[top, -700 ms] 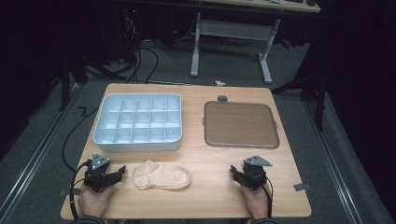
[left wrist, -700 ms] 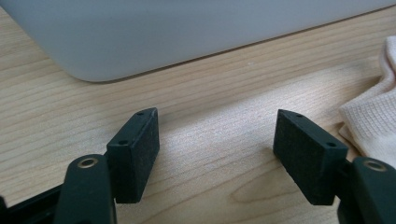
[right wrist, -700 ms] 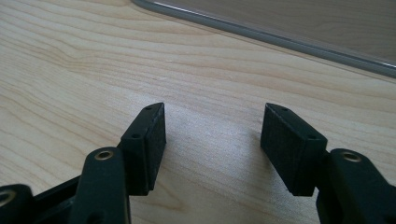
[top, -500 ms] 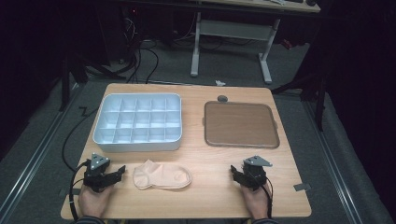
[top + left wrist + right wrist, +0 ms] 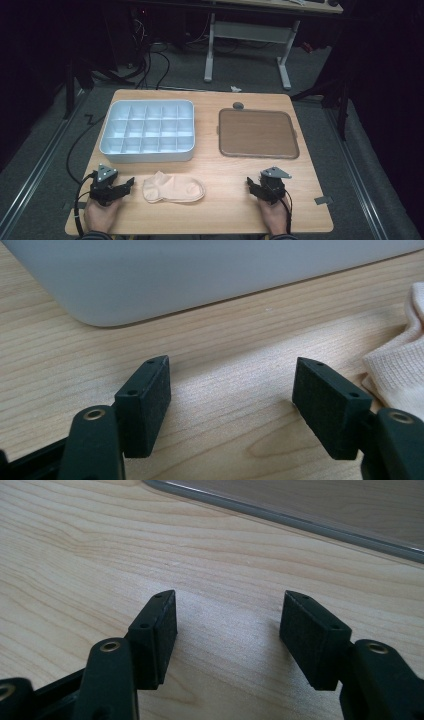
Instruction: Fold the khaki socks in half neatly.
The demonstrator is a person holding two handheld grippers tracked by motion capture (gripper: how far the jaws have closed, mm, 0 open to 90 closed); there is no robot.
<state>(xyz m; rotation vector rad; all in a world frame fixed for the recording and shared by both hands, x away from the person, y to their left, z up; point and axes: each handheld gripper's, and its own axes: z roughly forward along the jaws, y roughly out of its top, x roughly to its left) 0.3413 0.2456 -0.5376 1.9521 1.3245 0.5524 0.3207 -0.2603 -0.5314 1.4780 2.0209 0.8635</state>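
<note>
A pale pink sock [image 5: 172,188] lies flat on the wooden table [image 5: 220,172], near the front edge and left of centre. My left gripper [image 5: 127,185] rests on the table just left of it, open, its jaws pointing toward the sock. In the left gripper view the open left gripper [image 5: 232,385] has bare wood between its jaws, and the sock's edge [image 5: 400,375] lies just outside the right jaw. My right gripper [image 5: 251,186] rests at the front right, open and holding nothing. In the right gripper view the right gripper [image 5: 227,620] shows bare wood in its gap.
A white tray with several compartments [image 5: 147,152] stands behind the sock at the left, and its wall [image 5: 200,280] rises close ahead of the left gripper. A flat brown tray [image 5: 257,133] lies at the back right, with its rim [image 5: 300,522] ahead of the right gripper.
The sock looked blurred and a little fuller in the earliest frame and now lies flat and still. Both grippers have kept their places.
</note>
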